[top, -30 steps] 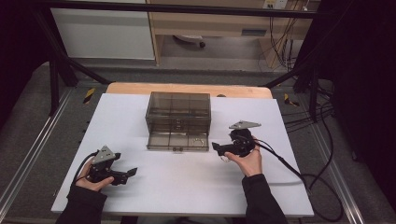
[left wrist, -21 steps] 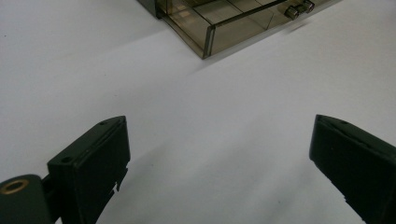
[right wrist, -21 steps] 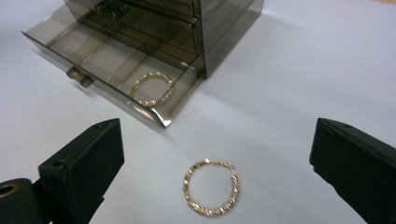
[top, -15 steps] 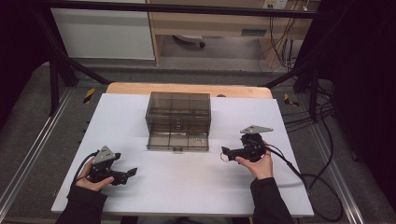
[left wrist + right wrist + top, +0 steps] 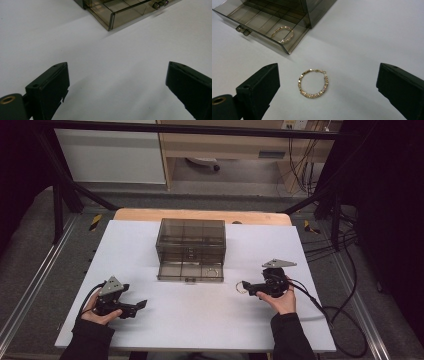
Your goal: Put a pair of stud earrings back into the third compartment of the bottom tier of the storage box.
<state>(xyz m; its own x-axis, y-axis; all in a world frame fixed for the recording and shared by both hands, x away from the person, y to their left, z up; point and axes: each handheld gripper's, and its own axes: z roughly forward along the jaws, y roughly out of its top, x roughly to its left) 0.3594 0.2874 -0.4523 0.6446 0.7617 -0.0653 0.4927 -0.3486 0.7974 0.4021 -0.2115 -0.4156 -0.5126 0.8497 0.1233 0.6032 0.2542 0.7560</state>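
Drawn back from the drawer, right tongs straddle the bracelet, spread for pinching; left tongs rest spread.

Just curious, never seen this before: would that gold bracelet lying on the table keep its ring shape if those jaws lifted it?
Probably not: the bracelet looks made of small links with a clasp, so it would likely droop. It seems thin and light. Lying flat on the smooth table, it may slide when nudged.

The bracelet looked like glittering gold metal, the drawer box glossy smoky clear plastic, the table matt white, the grippers' jaws matt black.
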